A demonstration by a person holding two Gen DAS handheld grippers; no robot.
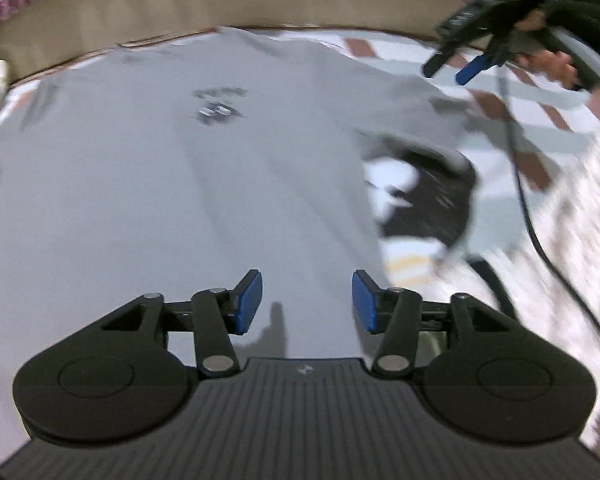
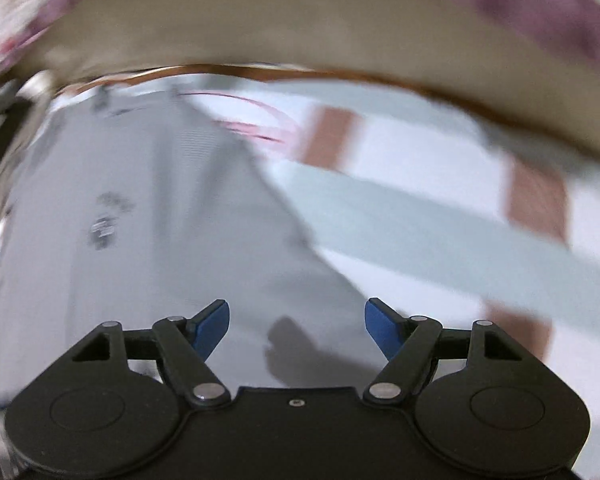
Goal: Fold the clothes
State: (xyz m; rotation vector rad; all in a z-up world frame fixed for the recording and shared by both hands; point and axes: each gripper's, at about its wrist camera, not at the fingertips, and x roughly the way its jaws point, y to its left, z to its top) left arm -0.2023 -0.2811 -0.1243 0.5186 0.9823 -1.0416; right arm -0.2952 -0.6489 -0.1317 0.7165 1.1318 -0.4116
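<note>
Your left gripper (image 1: 307, 302) is matte black plastic with two blue rectangular finger pads (image 1: 249, 303), silver pivot pins on its linkage arms, round side housings and a ribbed grey top plate bearing a small pale mark. Your right gripper (image 2: 297, 330) has the same black build with blue pads and one small centre screw; a thin black cable (image 1: 518, 168) trails from it, and your hand (image 1: 556, 62) shows below a black sleeve (image 1: 580, 16).

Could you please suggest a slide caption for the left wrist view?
Open left gripper hovers over a spread grey T-shirt while the right gripper approaches from the far right.
</note>
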